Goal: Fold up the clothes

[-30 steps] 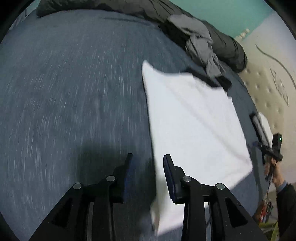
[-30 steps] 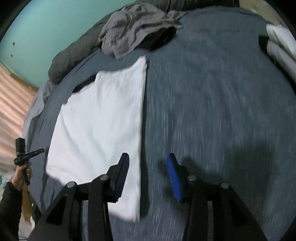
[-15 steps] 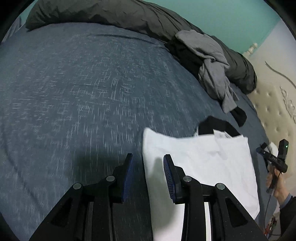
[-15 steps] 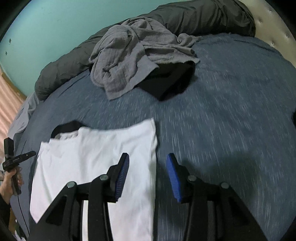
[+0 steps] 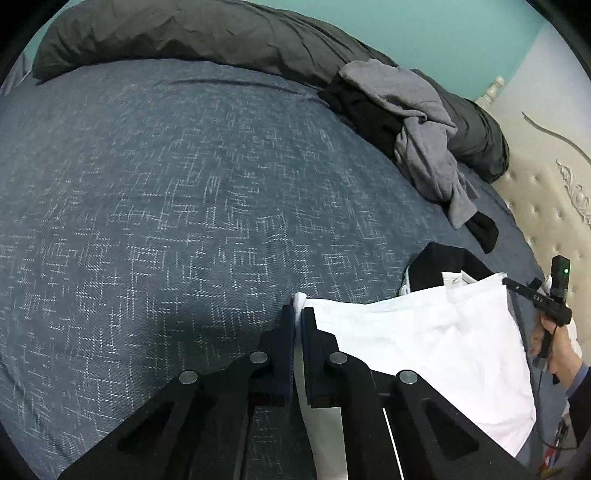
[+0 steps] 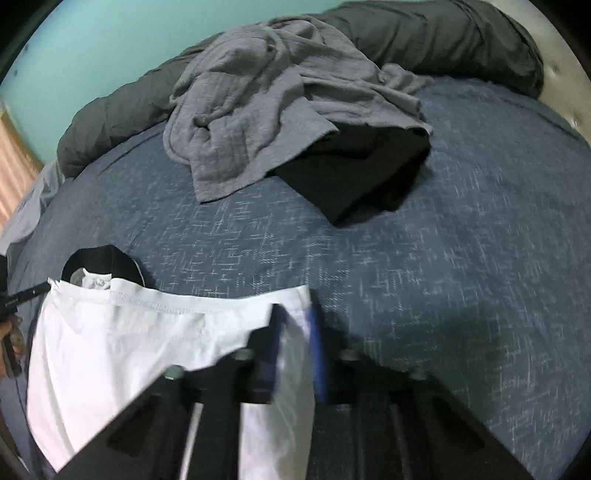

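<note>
The left gripper point(image 5: 298, 314) has just closed its fingers point(image 5: 286, 332) on the near left corner of the white shirt point(image 5: 424, 339); a fold of cloth sticks up between the tips. The right gripper point(image 6: 295, 325) has likewise just closed, its blue fingers point(image 6: 317, 339) pinching the shirt's point(image 6: 129, 339) opposite corner, though that view is blurred. The shirt lies folded on the blue bed point(image 5: 184, 206), hem edge away from the grippers, with a black garment point(image 6: 103, 262) peeking out beyond its far edge. In the left view the right hand point(image 5: 554, 343) shows at the picture's right side, holding the other gripper's handle. Farther back, a crumpled grey garment point(image 6: 266, 96) lies over another black piece point(image 6: 354, 173). Behind them a dark duvet point(image 5: 207, 33) is bunched along the teal wall point(image 5: 424, 26), next to a tufted headboard point(image 5: 546, 206).
</note>
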### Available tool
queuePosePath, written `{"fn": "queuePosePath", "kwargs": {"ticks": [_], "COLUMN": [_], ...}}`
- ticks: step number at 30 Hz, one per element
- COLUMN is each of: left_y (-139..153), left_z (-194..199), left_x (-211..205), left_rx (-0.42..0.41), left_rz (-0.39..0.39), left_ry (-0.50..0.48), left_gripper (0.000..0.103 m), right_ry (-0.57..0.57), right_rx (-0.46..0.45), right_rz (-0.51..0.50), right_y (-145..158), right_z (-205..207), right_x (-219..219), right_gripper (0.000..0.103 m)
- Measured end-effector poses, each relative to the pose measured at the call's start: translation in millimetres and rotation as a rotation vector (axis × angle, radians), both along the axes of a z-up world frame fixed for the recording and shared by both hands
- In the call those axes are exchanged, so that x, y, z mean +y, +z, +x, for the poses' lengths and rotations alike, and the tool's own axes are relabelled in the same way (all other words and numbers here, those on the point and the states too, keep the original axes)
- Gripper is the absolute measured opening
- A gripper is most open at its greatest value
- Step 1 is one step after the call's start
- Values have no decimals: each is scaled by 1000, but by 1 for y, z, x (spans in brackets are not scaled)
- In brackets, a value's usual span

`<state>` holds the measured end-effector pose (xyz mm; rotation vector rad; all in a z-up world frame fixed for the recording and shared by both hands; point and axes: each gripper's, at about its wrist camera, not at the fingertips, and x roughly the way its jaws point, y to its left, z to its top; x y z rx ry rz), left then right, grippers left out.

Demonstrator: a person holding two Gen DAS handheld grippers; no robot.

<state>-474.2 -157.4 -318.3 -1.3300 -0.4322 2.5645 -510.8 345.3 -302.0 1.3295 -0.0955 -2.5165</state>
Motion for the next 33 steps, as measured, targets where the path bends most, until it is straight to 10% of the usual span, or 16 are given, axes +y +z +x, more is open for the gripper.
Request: {"fn": "queuePosePath", "kwargs": {"ticks": [11, 24, 29, 33], "left_y": [34, 1, 2, 12], "left_z": [12, 0, 10, 38], "left_x": [-18, -7, -18, -30], "left_rx": [75, -12, -30, -38], "left_rz": [33, -49, -34, 9], "left_ry": [47, 63, 112, 127], "left_gripper": [4, 7, 44, 45], "right_ry": [-153, -183, -251, -255], "right_rx": [117, 48, 6, 18], "right_rz": [-43, 24, 38, -29], "right_y": [33, 5, -1, 14], "right_z": [7, -6, -7, 14], "right_x": [40, 28, 38, 53], "right_gripper": [5, 5, 7, 9]}}
